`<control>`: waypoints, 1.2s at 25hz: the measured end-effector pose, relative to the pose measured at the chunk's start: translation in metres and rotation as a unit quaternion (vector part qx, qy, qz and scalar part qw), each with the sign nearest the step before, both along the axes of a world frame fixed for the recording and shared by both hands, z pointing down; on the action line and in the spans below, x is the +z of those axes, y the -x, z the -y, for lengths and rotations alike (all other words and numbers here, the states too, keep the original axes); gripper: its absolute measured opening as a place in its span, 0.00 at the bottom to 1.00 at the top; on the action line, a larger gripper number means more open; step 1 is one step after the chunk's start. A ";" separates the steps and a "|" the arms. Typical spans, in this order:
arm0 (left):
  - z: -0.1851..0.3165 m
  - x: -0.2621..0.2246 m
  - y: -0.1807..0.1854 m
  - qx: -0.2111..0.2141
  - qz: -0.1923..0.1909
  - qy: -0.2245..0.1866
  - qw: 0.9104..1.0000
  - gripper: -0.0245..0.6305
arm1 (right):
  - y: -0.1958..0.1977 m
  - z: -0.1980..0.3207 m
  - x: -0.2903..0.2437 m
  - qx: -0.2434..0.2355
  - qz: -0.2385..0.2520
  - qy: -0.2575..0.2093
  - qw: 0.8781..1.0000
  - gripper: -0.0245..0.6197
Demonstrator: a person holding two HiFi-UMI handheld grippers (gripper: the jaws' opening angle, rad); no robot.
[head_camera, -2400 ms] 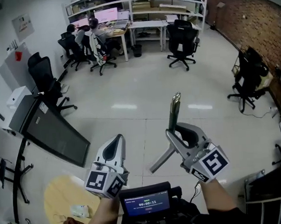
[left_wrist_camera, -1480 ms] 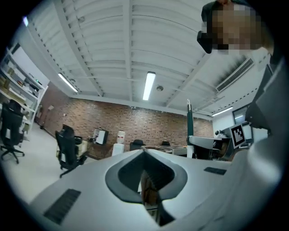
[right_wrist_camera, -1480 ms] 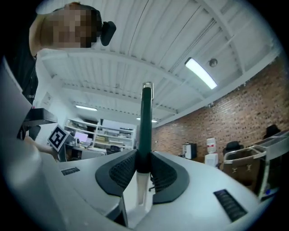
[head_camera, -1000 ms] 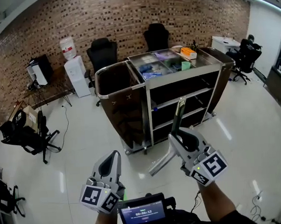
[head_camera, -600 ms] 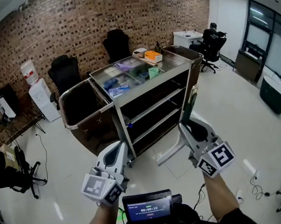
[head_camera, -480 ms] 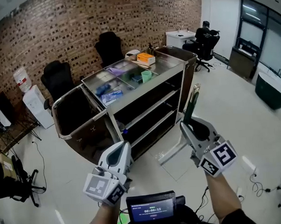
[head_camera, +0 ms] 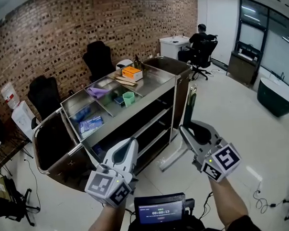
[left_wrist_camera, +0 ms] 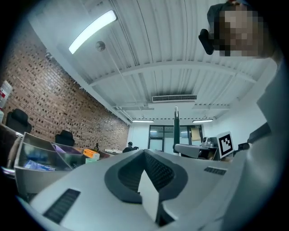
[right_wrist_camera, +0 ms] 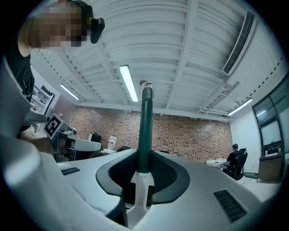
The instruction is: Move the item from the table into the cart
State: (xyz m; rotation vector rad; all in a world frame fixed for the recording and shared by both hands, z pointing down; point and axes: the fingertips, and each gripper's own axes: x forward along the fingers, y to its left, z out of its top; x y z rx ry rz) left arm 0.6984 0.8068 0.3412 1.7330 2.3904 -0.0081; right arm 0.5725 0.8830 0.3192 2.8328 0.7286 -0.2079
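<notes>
The right gripper (head_camera: pixel 190 130) is clamped on a green-handled tool (head_camera: pixel 190 106), held in the air near the cart (head_camera: pixel 155 83). The left gripper (head_camera: pixel 128 146) is closed and empty. Setting the tool in the cart is not yet done.

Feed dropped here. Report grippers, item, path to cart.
Left gripper shut, empty. Right gripper shut on green-handled tool, handle up. Cart just ahead, tool not yet in it. Nothing seen blocking.
</notes>
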 end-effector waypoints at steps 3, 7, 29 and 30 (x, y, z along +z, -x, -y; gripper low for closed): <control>-0.066 -0.008 0.009 -0.003 -0.007 -0.002 1.000 0.04 | 0.002 -0.064 -0.009 -0.003 0.006 0.009 1.000 0.15; -0.208 -0.005 -0.006 -0.037 -0.028 -0.005 0.999 0.04 | -0.007 -0.208 -0.001 -0.009 -0.007 0.001 1.000 0.15; -0.799 -0.073 -0.018 -0.176 -0.018 -0.011 0.984 0.04 | -0.050 -0.857 -0.086 -0.136 -0.007 -0.014 0.991 0.15; -0.810 -0.071 -0.020 -0.191 -0.017 -0.010 0.981 0.04 | -0.057 -0.874 -0.086 -0.149 -0.006 -0.014 0.989 0.15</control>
